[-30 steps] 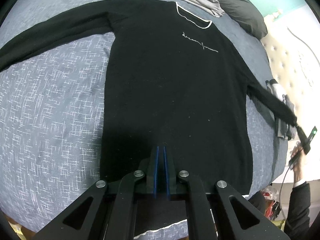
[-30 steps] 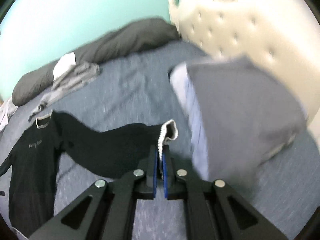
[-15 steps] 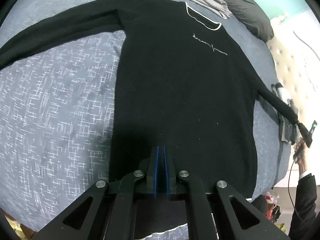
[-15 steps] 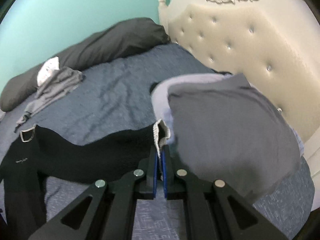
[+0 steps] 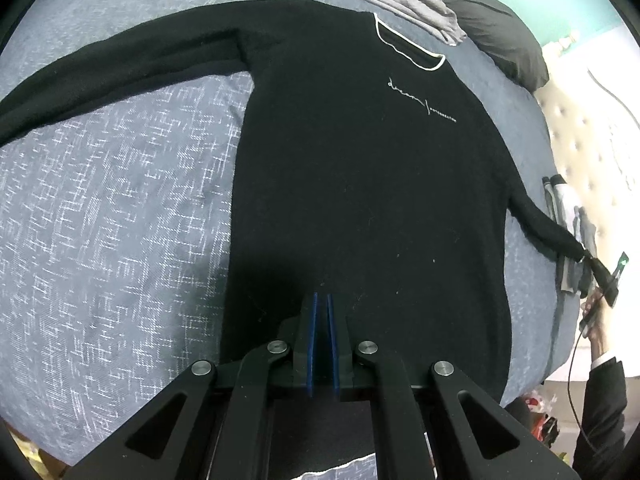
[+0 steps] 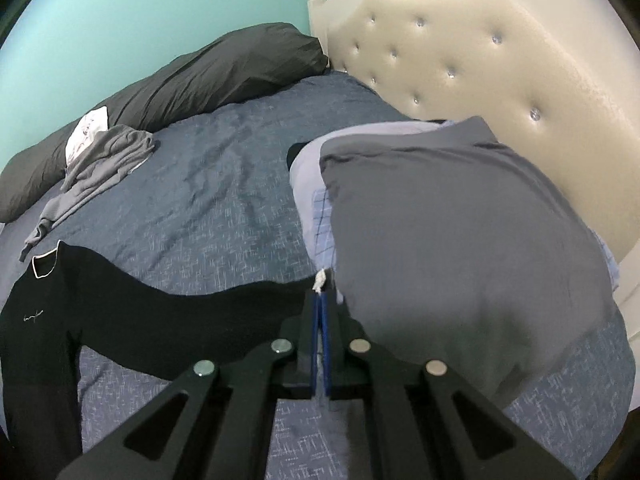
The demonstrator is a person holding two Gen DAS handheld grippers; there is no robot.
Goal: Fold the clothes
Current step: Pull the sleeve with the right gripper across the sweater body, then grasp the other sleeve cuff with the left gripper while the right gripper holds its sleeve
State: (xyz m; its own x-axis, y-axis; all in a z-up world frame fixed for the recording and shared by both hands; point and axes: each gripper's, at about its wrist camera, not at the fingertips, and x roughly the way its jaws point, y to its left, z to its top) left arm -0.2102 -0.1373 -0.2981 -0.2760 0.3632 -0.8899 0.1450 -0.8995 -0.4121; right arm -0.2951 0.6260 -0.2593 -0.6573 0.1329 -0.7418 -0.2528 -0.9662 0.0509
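Note:
A black long-sleeved sweater (image 5: 360,180) with a white-trimmed neck lies face up and spread flat on the blue-grey bedcover (image 5: 100,220). My left gripper (image 5: 320,300) is shut, its tips low over the sweater's lower middle, just inside the hem; no fabric shows between the pads. My right gripper (image 6: 320,300) is shut on the white-ribbed cuff (image 6: 320,280) of the sweater's sleeve (image 6: 220,320), which is drawn out straight to the side. In the left wrist view the right gripper (image 5: 600,276) holds that sleeve end at the bed's right edge. The other sleeve (image 5: 100,72) lies stretched to the left.
A grey pillow (image 6: 460,260) lies right beside the held cuff, against the tufted cream headboard (image 6: 480,60). A long dark pillow (image 6: 200,76) and a crumpled grey garment (image 6: 100,160) lie at the far side of the bed. A person's hand (image 5: 592,320) and dark sleeve show at the right.
The right gripper has drawn the sleeve out straighter and closer to the grey pillow; less cuff sticks out of its pads. The left gripper stays over the same spot.

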